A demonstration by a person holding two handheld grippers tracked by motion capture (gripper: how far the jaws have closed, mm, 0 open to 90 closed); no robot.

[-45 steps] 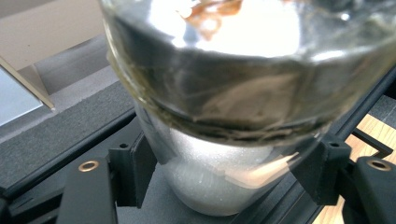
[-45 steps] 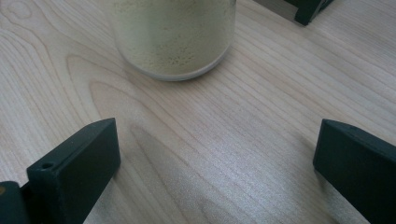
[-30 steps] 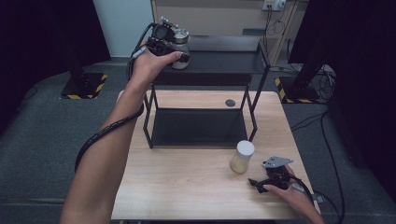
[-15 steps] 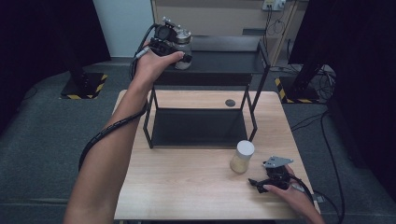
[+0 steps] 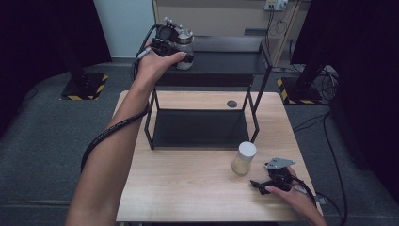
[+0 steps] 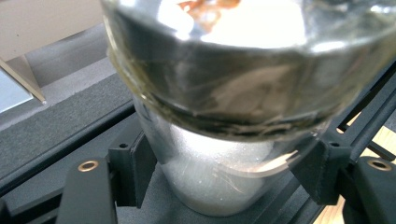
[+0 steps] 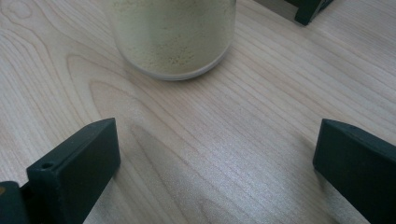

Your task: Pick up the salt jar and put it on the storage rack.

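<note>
A glass jar with a silver lid (image 5: 184, 43) stands on the top shelf of a black rack (image 5: 221, 63), at its left end. My left gripper (image 5: 183, 55) is shut on this jar; in the left gripper view the black pads (image 6: 135, 170) press on both sides of the jar's pale body (image 6: 210, 116). A second jar (image 5: 244, 159) with a white lid and pale yellow grains stands on the wooden table (image 5: 188, 188), front right. My right gripper (image 5: 258, 184) rests low on the table just right of it, open. Its jaws (image 7: 217, 158) are spread wide with bare wood between them, the jar (image 7: 173, 37) ahead.
The rack's lower shelf (image 5: 200, 129) is a dark mat between thin black legs at the table's middle. A small dark round spot (image 5: 232, 103) lies on the table behind the rack. A cable runs along the left forearm. Grey floor surrounds the table.
</note>
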